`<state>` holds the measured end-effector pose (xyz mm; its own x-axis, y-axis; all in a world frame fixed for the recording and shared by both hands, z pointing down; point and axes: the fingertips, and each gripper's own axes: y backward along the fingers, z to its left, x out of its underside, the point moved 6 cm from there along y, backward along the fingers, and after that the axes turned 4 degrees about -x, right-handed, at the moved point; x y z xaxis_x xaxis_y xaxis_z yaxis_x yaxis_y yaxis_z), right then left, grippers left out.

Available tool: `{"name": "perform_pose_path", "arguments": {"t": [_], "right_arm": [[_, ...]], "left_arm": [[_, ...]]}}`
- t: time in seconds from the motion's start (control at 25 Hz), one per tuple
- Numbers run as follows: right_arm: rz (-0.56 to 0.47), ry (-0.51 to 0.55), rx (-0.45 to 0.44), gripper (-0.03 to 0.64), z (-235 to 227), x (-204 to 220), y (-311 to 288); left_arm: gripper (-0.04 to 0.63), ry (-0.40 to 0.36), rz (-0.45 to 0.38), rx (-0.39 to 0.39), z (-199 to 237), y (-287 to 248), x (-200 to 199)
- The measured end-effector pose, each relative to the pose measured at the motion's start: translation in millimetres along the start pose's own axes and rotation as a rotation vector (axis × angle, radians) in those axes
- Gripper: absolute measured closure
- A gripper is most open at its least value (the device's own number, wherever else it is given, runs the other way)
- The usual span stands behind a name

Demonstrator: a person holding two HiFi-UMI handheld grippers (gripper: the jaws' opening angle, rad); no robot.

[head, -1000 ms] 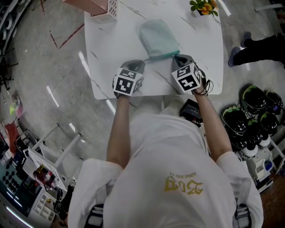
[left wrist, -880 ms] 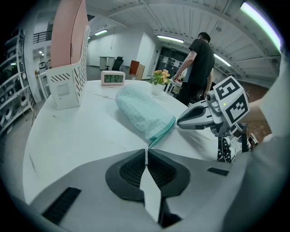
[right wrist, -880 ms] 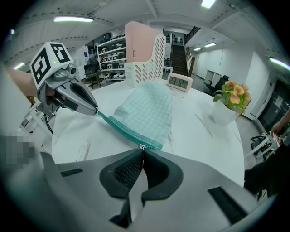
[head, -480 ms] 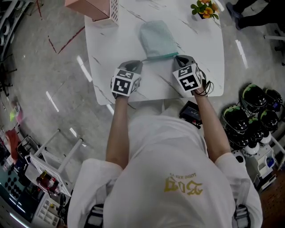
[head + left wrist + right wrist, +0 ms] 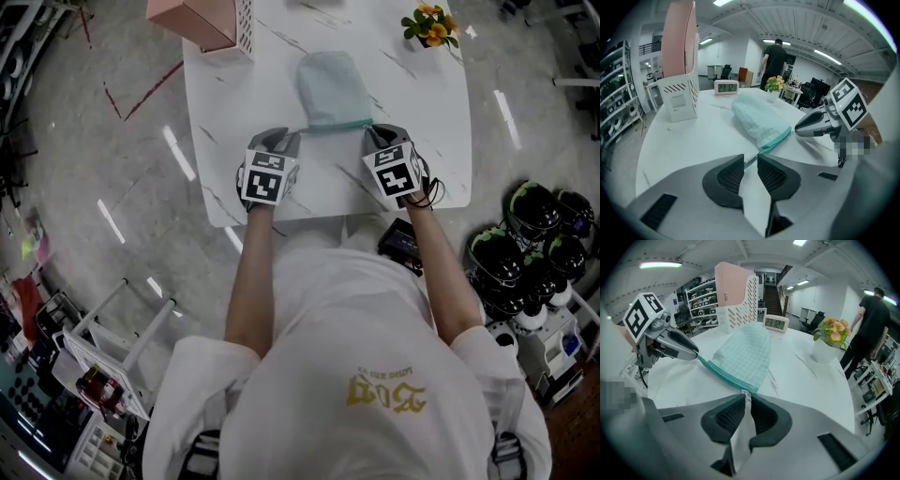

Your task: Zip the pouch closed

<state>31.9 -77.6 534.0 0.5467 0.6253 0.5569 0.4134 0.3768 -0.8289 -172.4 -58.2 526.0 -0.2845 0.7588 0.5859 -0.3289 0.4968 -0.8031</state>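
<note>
A pale green checked pouch lies on the white marble table, its teal zipper edge toward me. My left gripper is at the edge's left end, my right gripper at its right end. In the left gripper view the jaws have just been opening; the thin zipper tail runs from the pouch into the gap, and the pads stand apart. In the right gripper view the jaws have also just been opening; the small metal zipper pull sits at their tips, by the pouch.
A pink and white file holder stands at the table's far left, a small clock behind the pouch, and a flower pot at the far right. Black and green helmets sit on the floor at right. A person in black stands beyond the table.
Both grippers stay at the pouch's near corners; the left one has shifted slightly sideways. The person's legs at the upper right have left the head view.
</note>
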Motion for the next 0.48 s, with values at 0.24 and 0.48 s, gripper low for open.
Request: {"name": "perform_pose_path", "arguments": {"t": [0.24,0.48], "right_arm": [[-0.090,-0.124,-0.023,0.551,-6,-5,21],[-0.278,-0.209,-0.024,0.594,-12,-27,68]], "left_arm": [[0.466,0.106,-0.105,-0.022,-2,15,-7],[0.569,0.165,-0.265,-0.069,-6,52,-27]]}}
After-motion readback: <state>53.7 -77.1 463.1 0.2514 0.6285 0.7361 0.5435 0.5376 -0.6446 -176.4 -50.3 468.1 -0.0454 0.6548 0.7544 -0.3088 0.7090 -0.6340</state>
